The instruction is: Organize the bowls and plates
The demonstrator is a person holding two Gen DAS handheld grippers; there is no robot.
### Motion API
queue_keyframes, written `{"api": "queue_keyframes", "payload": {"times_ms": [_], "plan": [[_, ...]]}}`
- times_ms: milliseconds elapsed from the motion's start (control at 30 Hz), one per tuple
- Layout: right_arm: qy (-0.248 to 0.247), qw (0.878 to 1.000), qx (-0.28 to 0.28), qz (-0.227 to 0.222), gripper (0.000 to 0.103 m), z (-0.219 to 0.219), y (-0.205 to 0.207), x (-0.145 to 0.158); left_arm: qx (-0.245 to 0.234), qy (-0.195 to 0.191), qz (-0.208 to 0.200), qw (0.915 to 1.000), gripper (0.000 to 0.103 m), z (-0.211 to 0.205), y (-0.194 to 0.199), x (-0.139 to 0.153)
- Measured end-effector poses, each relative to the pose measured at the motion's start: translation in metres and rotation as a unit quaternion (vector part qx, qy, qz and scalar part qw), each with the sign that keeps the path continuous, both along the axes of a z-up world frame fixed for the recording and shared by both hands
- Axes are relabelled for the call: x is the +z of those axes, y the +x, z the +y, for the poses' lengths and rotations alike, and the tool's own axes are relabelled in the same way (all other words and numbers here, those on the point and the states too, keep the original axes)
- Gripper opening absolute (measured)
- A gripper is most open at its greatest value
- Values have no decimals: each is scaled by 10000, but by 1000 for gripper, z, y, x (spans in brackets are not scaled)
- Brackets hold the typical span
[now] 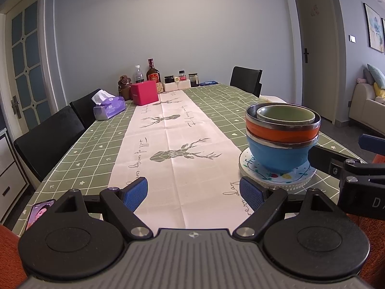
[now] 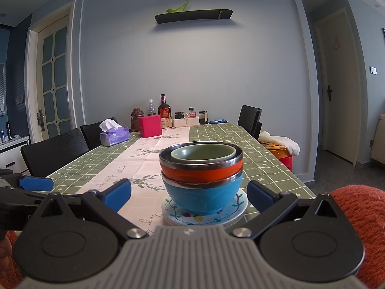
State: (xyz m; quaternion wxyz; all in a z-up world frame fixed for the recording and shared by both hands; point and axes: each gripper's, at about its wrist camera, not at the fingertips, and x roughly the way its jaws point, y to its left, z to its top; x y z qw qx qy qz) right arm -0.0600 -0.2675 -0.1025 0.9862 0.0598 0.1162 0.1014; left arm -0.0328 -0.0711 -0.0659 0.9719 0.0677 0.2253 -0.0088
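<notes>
A stack of three bowls stands on a painted white plate (image 2: 228,213) on the table: a blue bowl (image 2: 202,196) at the bottom, an orange bowl (image 2: 201,173) in it, a small green bowl (image 2: 203,153) on top. My right gripper (image 2: 189,192) is open and empty, just short of the stack, its blue pads (image 2: 118,193) to either side. My left gripper (image 1: 193,193) is open and empty over the white runner, to the left of the stack (image 1: 281,142) and plate (image 1: 276,175). The right gripper's body (image 1: 349,168) shows at the right of the left wrist view.
The table has a green checked cloth (image 2: 264,159) with a white runner. At the far end stand a tissue box (image 2: 114,136), a red box (image 2: 150,126), bottles and jars. Black chairs (image 2: 55,151) line the left side. A phone (image 1: 38,213) lies at the near left edge.
</notes>
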Motion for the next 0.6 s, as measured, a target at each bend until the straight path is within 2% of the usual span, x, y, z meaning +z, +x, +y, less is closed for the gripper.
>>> {"api": "queue_keyframes", "payload": {"times_ms": [600], "plan": [[-13, 10000, 15, -1, 100, 1, 0, 0, 13, -25, 16, 10000, 101, 1, 0, 2]]}}
